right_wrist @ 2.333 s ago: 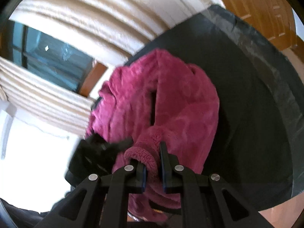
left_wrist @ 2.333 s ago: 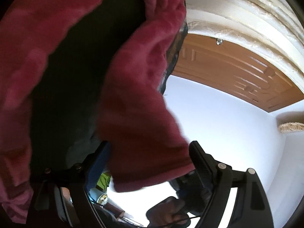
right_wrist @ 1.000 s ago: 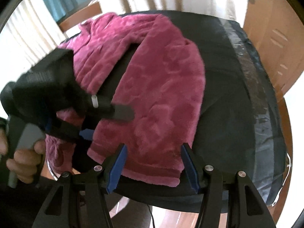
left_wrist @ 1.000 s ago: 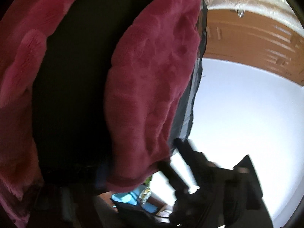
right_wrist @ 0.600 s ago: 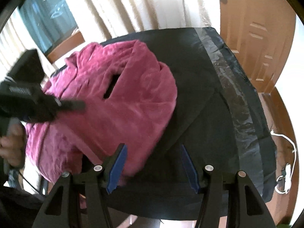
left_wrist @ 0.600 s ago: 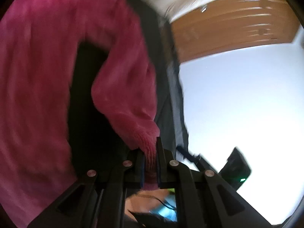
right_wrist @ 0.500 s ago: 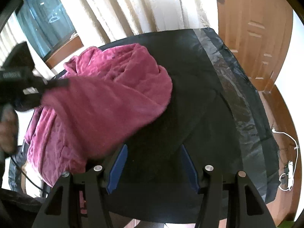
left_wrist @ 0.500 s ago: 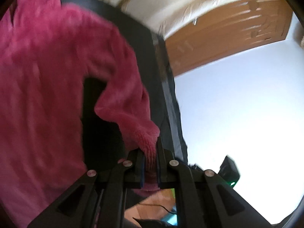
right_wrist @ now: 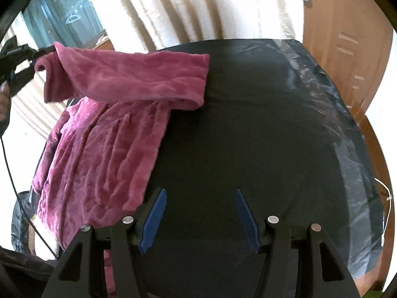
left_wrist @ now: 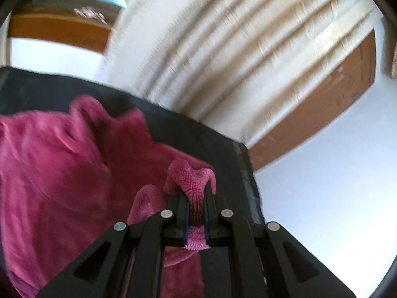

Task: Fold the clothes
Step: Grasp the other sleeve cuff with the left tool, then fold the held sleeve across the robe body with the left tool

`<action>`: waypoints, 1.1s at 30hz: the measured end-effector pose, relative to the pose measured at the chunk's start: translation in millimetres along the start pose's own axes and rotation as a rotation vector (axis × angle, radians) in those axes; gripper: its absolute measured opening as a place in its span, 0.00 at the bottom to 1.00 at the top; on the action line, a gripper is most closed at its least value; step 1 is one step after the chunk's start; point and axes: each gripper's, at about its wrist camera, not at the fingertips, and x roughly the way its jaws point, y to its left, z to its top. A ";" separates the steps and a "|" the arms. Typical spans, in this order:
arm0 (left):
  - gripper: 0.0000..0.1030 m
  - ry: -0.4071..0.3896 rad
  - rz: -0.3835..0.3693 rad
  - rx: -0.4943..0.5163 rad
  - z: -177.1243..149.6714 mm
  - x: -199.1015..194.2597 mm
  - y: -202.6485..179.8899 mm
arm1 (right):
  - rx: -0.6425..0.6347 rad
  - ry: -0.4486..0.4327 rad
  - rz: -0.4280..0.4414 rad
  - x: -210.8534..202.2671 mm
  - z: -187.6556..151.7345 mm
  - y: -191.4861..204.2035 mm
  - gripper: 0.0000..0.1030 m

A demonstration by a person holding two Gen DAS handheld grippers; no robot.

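The fuzzy magenta fleece robe (right_wrist: 104,134) is sprawled over the left part of the black cloth-covered surface (right_wrist: 248,134), one sleeve cuff pinched tight in the left tool (left_wrist: 197,206) and lifted. Right tool (right_wrist: 199,213) hovers wide open, empty.

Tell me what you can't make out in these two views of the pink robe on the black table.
- Left wrist view: motion blur smears the pink robe, so its folds are unreadable; the left hand-held gripper hides the pinched cuff's end.
- Right wrist view: the left edge cuts off the robe's far side, and the open right hand-held gripper covers the black table near edge.
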 end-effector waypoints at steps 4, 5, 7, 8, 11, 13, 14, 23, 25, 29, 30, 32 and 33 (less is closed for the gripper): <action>0.09 -0.025 0.114 -0.003 9.4 21.1 41.3 | -0.019 0.014 0.005 15.0 12.5 20.0 0.58; 0.09 -0.024 0.153 0.003 9.6 27.0 51.1 | -0.023 0.017 0.007 19.0 15.8 25.0 0.58; 0.09 -0.022 0.232 0.015 10.0 38.7 70.6 | -0.032 0.024 0.010 26.1 22.0 35.2 0.58; 0.09 -0.016 0.277 0.024 8.9 46.0 79.1 | -0.037 0.027 0.012 29.6 25.2 40.5 0.58; 0.09 0.019 0.371 0.039 -0.9 51.1 102.7 | -0.049 0.038 0.014 37.4 30.9 52.9 0.58; 0.09 0.035 0.407 0.039 -7.2 47.9 114.9 | -0.056 0.046 0.014 41.6 33.5 59.6 0.58; 0.09 0.036 0.424 0.041 -9.7 46.1 119.0 | -0.057 0.050 0.011 42.2 34.0 60.8 0.58; 0.09 0.021 0.550 0.151 -28.0 36.0 132.6 | -0.058 0.076 -0.014 49.2 35.7 71.1 0.58; 0.09 0.019 0.571 0.173 -31.5 35.8 132.1 | -0.056 0.076 -0.018 51.4 35.7 75.2 0.58; 0.09 0.013 0.603 0.191 -31.9 30.5 138.7 | -0.050 0.074 -0.023 51.9 35.8 75.6 0.58; 0.09 0.011 0.610 0.194 -30.9 30.3 140.9 | -0.049 0.074 -0.024 52.1 35.8 75.7 0.58; 0.09 0.007 0.627 0.193 -27.5 30.9 146.0 | -0.047 0.073 -0.027 52.4 35.8 75.9 0.58; 0.09 0.004 0.634 0.191 -25.6 31.7 148.3 | -0.045 0.072 -0.028 52.5 35.8 76.1 0.58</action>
